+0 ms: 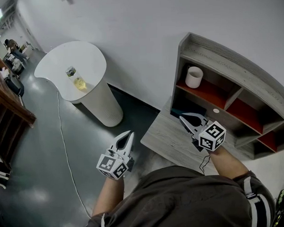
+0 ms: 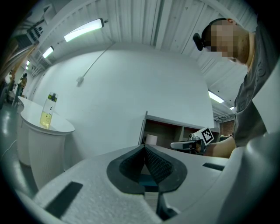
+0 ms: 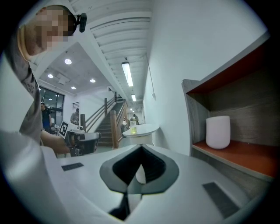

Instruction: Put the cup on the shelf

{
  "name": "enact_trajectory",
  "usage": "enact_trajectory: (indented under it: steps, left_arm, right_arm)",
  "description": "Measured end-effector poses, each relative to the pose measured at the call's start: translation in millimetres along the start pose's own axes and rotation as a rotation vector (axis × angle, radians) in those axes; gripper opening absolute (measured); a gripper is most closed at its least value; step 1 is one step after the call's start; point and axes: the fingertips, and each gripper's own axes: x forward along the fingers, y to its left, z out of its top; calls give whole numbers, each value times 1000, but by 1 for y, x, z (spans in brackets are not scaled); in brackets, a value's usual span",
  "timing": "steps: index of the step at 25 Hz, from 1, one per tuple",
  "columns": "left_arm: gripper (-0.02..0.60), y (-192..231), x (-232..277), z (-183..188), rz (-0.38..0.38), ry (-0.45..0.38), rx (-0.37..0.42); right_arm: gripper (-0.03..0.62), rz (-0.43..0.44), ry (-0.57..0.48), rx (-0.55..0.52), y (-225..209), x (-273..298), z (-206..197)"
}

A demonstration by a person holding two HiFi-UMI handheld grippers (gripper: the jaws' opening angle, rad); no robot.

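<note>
Cup [image 1: 194, 77] stands upright, long axis vertical, on the red board in the top-left compartment of the shelf [image 1: 224, 55], where the task wants it. Right gripper [image 1: 182, 118] is nearer, with the cup ahead and above. Left gripper [image 1: 129, 134] is well apart. Both sets of fingers are together and hold nothing.

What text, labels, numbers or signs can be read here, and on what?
Nothing is legible in any view.
Bottle label: too small to read.
Wall sign in the right gripper view: blurred.
Marker cubes on the left gripper and right gripper: square patterns only, no letters or digits.
Cup: plain white, no print visible.
</note>
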Motion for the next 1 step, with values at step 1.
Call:
enact_trajectory:
  steps: [1]
  left_arm:
    - [5, 0, 0, 0, 1, 0, -2]
  right_arm:
    - [-9, -1, 0, 0, 0, 0, 0]
